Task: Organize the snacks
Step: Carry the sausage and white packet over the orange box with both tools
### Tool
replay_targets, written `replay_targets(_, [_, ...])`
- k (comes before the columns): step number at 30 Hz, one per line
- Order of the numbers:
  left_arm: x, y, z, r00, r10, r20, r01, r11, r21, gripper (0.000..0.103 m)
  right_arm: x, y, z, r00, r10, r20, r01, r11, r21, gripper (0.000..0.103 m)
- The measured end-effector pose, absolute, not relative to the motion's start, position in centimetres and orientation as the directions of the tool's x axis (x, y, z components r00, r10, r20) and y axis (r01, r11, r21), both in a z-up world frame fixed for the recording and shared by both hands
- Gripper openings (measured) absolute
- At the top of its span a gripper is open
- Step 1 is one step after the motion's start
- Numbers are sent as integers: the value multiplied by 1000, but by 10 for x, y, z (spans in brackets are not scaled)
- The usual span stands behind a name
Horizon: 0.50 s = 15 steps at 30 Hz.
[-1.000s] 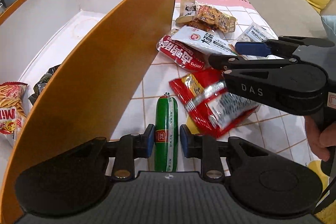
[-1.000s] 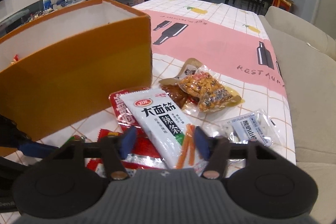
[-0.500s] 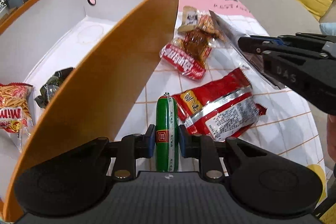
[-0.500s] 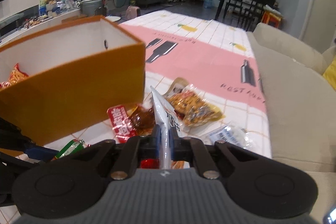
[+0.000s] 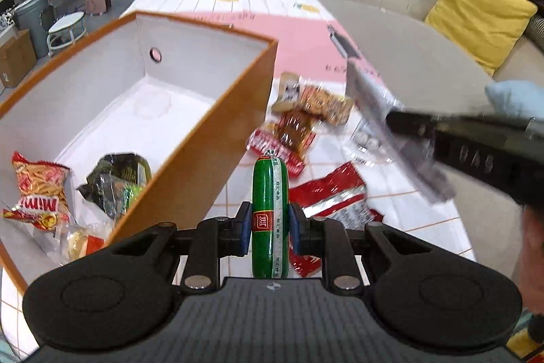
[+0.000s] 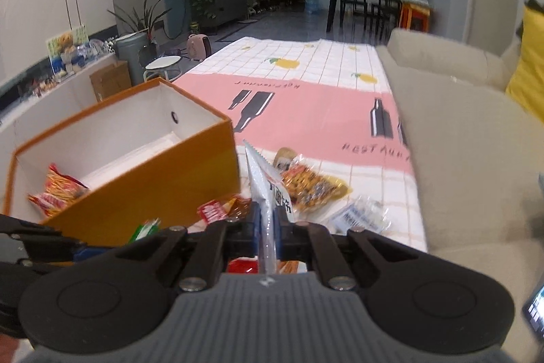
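Both grippers have risen off the tablecloth [image 6: 316, 84] since a second ago. Beside them stands the orange box [image 5: 217, 155], with a chip bag [image 5: 40, 193] inside. Left gripper [image 5: 270, 227] clamps the green sausage [image 5: 270, 206] upright; right gripper [image 6: 267, 230] pinches the white snack packet [image 6: 261, 179] edge-on, probably clear of the loose snacks [image 5: 306, 118].
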<state>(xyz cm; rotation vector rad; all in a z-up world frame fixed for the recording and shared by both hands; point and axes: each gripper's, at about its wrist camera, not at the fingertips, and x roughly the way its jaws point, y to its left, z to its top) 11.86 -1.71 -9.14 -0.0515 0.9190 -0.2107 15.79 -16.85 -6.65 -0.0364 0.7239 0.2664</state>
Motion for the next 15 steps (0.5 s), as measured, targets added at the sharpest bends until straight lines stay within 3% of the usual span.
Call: replay_targets(15, [96, -4, -47, 666, -259, -699, 183, 966, -183, 24, 124, -177, -53, 656, 331, -678, -229, 943, 240, 4])
